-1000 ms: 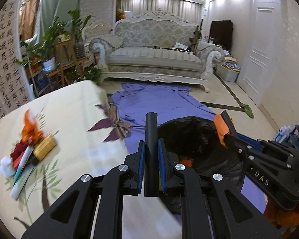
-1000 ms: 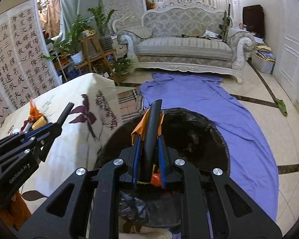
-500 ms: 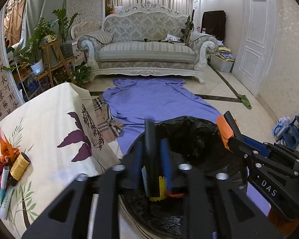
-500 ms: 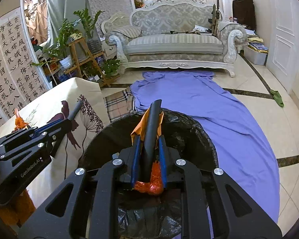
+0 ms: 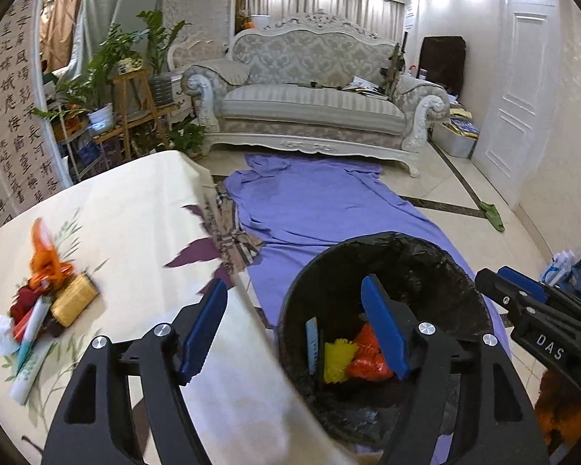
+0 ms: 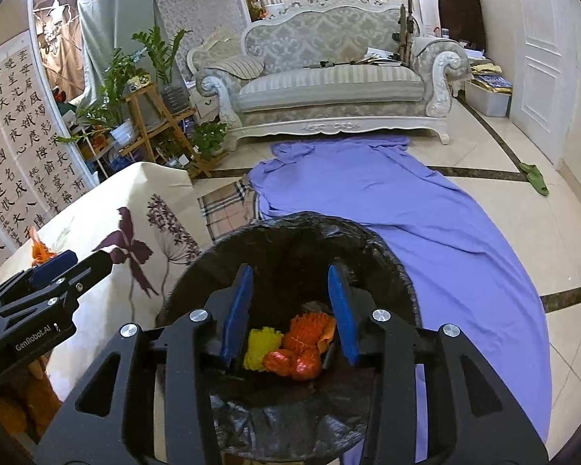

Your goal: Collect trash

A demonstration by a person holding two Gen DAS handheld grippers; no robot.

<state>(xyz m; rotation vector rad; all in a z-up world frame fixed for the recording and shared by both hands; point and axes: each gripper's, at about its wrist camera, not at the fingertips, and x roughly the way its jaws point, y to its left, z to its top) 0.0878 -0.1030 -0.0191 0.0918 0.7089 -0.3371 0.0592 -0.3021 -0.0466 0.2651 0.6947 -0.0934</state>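
A black-lined trash bin [image 5: 461, 294] [image 6: 368, 240] stands on the floor beside the table. Inside lie yellow trash [image 5: 339, 360] [image 6: 261, 343] and orange trash [image 5: 370, 354] [image 6: 302, 348]. My left gripper [image 5: 294, 310] is open and empty, spanning the table edge and the bin rim. My right gripper [image 6: 290, 290] is open and empty above the bin. A pile of trash [image 5: 46, 302] lies on the table at the left: orange wrapper, gold roll, red bits, white tube.
The table has a cream floral cloth [image 5: 135, 213] [image 6: 135, 209]. A purple sheet [image 5: 321, 209] covers the floor toward a sofa [image 5: 313, 104]. Plants on a wooden stand [image 5: 131, 108] are at the left. A white door [image 5: 523, 77] is at the right.
Both grippers were shut on dark stick-like pieces, the right with orange wrapping; both have opened and are empty. More orange trash lies in the bin. The left gripper swung right, then back left.
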